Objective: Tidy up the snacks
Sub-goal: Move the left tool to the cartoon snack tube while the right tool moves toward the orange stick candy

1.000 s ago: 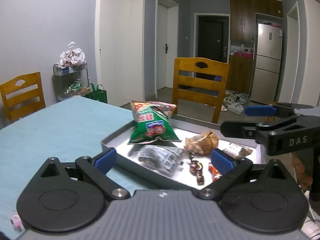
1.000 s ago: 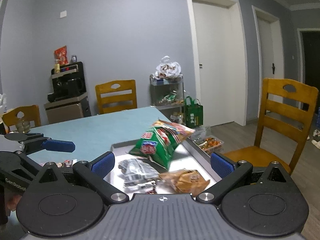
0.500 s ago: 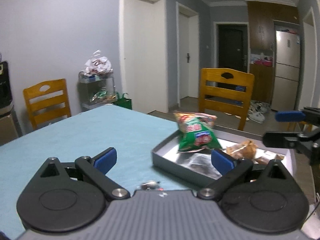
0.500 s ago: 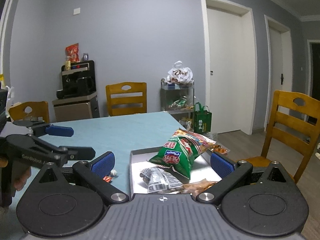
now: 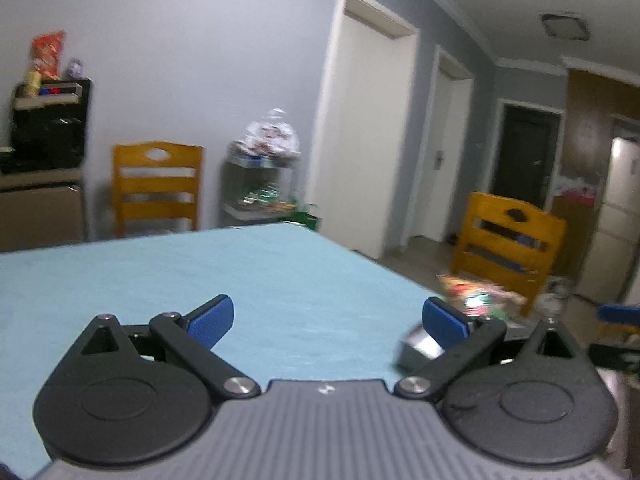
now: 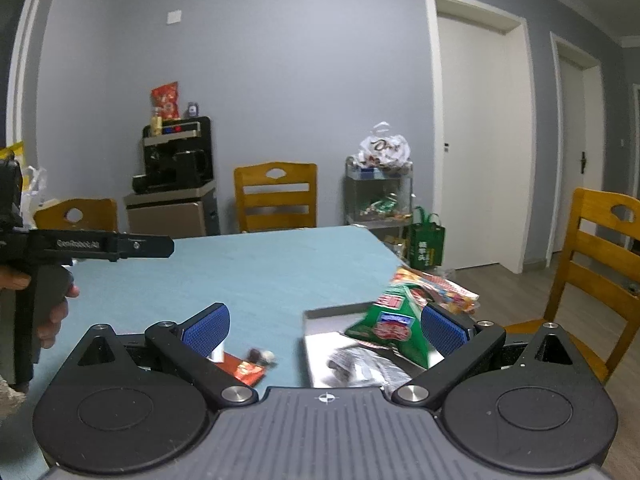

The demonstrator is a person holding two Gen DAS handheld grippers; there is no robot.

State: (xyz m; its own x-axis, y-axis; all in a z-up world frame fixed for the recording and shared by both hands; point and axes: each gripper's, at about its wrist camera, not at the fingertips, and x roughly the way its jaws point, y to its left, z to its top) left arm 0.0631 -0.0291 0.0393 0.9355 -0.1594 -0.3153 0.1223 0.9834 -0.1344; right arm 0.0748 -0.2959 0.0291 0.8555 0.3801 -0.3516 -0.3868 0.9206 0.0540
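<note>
A grey tray sits at the right end of the light blue table. In it lie a green and red chip bag and a dark clear packet. A red wrapper and small candies lie on the cloth left of the tray. My right gripper is open and empty above these. My left gripper is open and empty over bare cloth; the tray corner and blurred chip bag show at its right. The left gripper also shows at the left of the right wrist view.
Wooden chairs stand behind the table and at its right end. A black machine on a cabinet, a wire rack with bags and a green bag are along the wall.
Both grippers have swung left, away from the tray. The tray has slid to the right edge of the left wrist view. Loose wrappers on the cloth have come into the right wrist view.
</note>
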